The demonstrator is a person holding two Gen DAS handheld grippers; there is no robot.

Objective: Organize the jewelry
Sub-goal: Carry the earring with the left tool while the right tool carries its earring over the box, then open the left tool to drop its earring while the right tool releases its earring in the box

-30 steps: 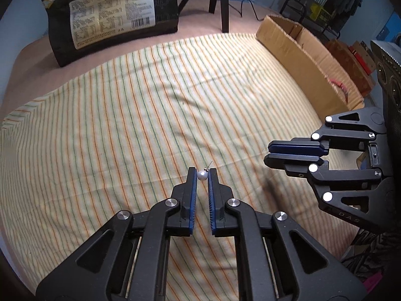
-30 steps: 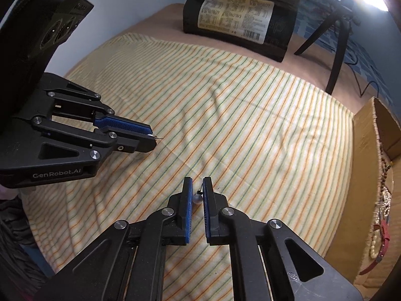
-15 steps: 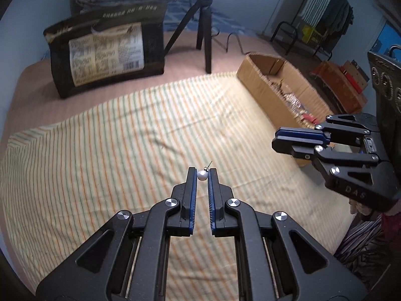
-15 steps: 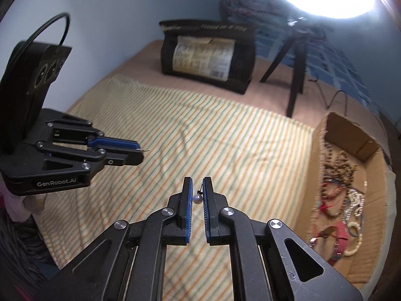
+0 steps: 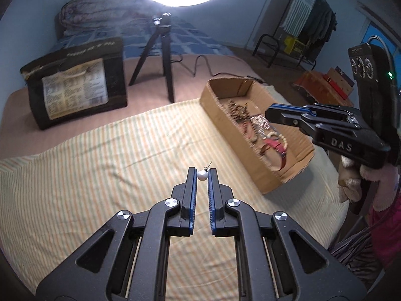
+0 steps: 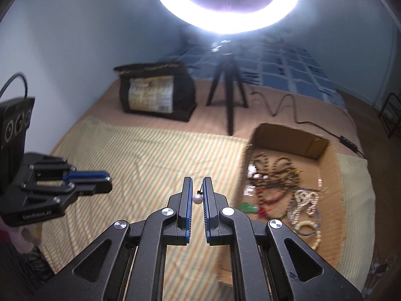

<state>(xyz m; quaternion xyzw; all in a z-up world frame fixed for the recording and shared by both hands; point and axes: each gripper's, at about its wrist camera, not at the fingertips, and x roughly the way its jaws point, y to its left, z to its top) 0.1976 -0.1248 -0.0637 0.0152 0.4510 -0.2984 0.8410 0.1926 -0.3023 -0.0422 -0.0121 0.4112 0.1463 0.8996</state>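
Note:
My left gripper (image 5: 202,173) is shut on a small white pearl earring (image 5: 202,174) with a thin hook, held above the striped cloth (image 5: 105,175). My right gripper (image 6: 197,190) is shut on a second pearl earring (image 6: 197,199), pinched a little behind its tips. An open cardboard box (image 5: 280,173) with several bead necklaces and bracelets (image 6: 280,175) inside stands at the right of the cloth. In the left wrist view the right gripper (image 5: 270,113) hangs over that box (image 6: 288,135). The left gripper (image 6: 106,180) shows at the left in the right wrist view, over the cloth (image 6: 140,165).
A black printed bag (image 5: 75,92) and a small black tripod (image 5: 163,57) stand beyond the cloth, under a bright ring light (image 6: 225,2). A cable (image 6: 288,105) runs behind the box. A clothes rack (image 5: 310,25) and boxes (image 5: 325,82) lie off to the right.
Both grippers have risen and tilted up, still shut on their pearls. The right one has shifted toward the box, whose inside and the ring light have come into view.

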